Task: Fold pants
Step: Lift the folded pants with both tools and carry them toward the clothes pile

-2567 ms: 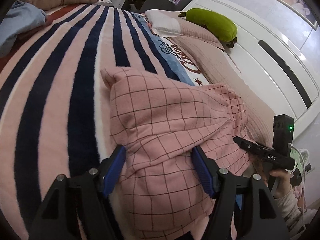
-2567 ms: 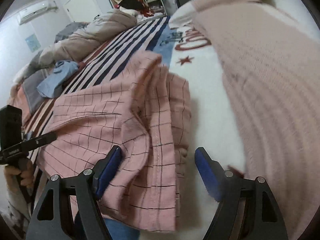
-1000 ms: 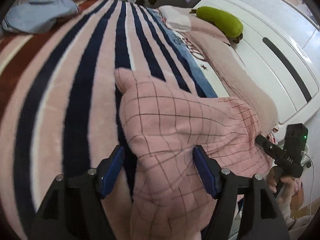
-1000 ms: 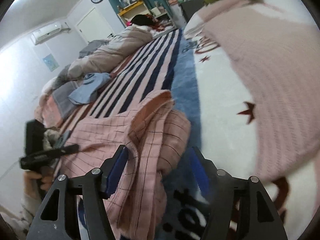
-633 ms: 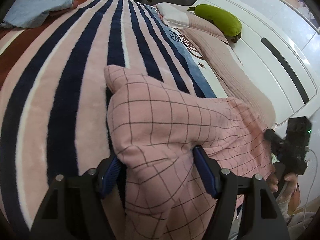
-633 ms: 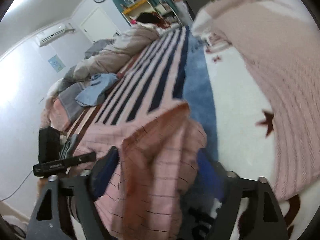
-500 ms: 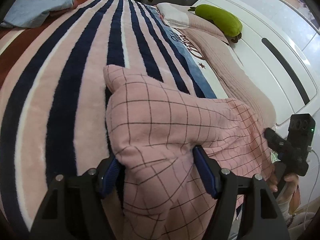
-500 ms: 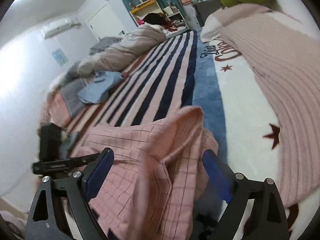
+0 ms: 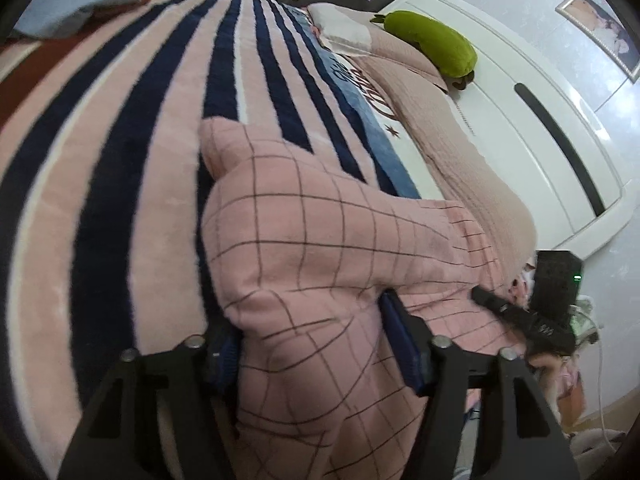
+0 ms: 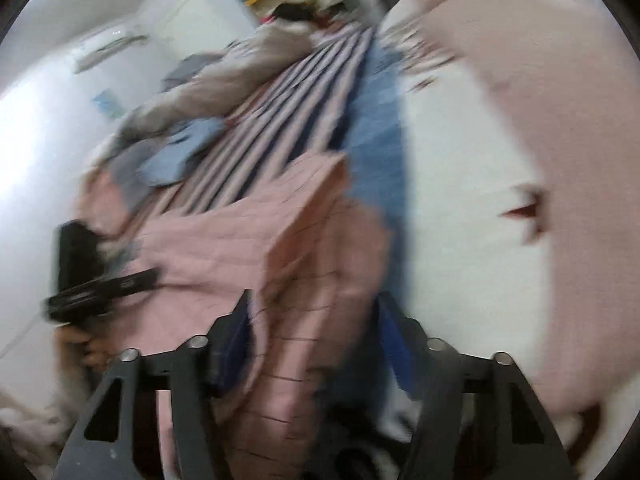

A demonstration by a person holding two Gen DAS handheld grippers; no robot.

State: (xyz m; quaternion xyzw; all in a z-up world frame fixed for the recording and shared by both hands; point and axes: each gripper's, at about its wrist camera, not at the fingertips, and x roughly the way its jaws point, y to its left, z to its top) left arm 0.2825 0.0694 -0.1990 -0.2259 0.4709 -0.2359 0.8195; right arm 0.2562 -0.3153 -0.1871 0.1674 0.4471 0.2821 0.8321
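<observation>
Pink checked pants (image 9: 320,240) lie bunched on the striped blanket. In the left wrist view my left gripper (image 9: 312,350) has its jaws closing, and a thick fold of the pants fills the gap and presses on both blue pads. The right gripper's black body (image 9: 520,316) shows at the pants' right edge, held by a hand. The right wrist view is motion-blurred. There my right gripper (image 10: 316,340) is closing around a raised ridge of the pants (image 10: 280,240), with a dark gap beside its right pad. The left gripper (image 10: 100,288) shows at the left.
A striped blanket (image 9: 120,160) covers the bed. A pink knit cover (image 9: 460,152) and a green plush (image 9: 432,46) lie along the white headboard (image 9: 560,152). A blue garment (image 9: 80,4) and heaped bedding (image 10: 224,76) sit at the far end.
The left jaws have narrowed on the fold of pants. The right jaws spread wide, then narrowed again, and the right gripper dipped toward the pants, which blurs its view.
</observation>
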